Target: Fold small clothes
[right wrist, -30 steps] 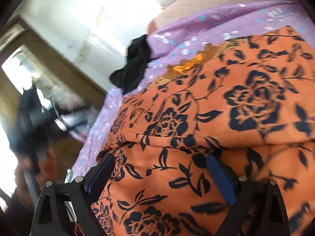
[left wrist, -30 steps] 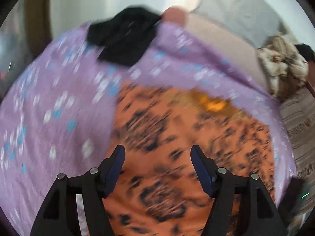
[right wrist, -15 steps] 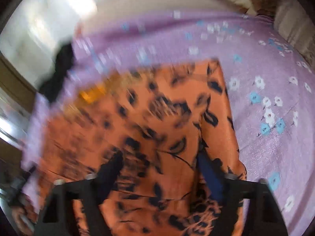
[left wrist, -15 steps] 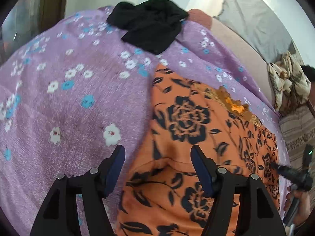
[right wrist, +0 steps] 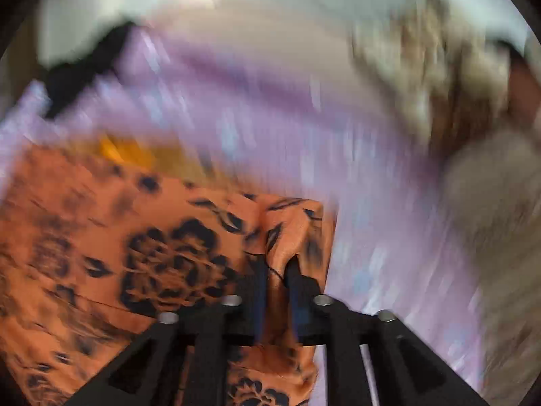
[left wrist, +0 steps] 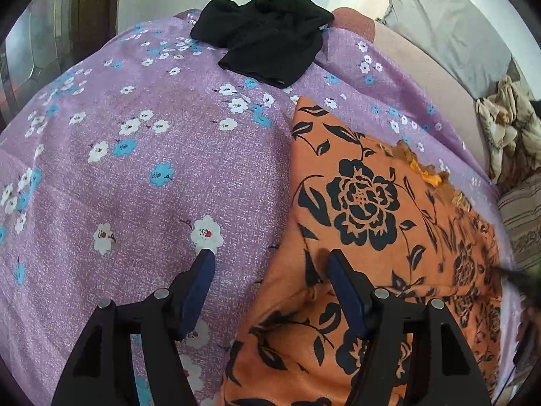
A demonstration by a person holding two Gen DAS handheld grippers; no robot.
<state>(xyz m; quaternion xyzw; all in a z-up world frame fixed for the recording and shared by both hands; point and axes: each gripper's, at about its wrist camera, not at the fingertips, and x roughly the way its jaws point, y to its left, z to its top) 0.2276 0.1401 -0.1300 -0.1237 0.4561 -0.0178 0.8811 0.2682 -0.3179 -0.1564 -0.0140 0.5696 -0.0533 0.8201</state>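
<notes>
Orange floral garment point(left wrist: 389, 223) lies spread on the purple flowered bedsheet point(left wrist: 135, 169), toward the right half of the bed as the left wrist camera sees it; its left edge runs down between that claw's fingers.

Right claw point(right wrist: 275, 270): its jaws have just been closing, and now pinch a raised ridge of the orange cloth near its right-hand corner. Narrow gap, fabric bunched between the pads.

Left claw point(left wrist: 270, 264): wide apart, holding nothing. One finger over the sheet, the other over the garment's edge.

Step in hand, as I judge it: taking hold of both sides to begin a fold. To do it well, the left claw should drop onto the edge below it and catch only the orange cloth, not the sheet beneath. Both grips ought then to lift together, level, so the fold line stays straight.

View notes: the left camera is sharp and shows the garment's outline, its yellow trim, and a black garment point(left wrist: 267, 37) heaped at the far end of the bed, well apart. It does not show the right-hand grip clearly. The right camera is smeared with blur, yet it alone shows the pinch.
</notes>
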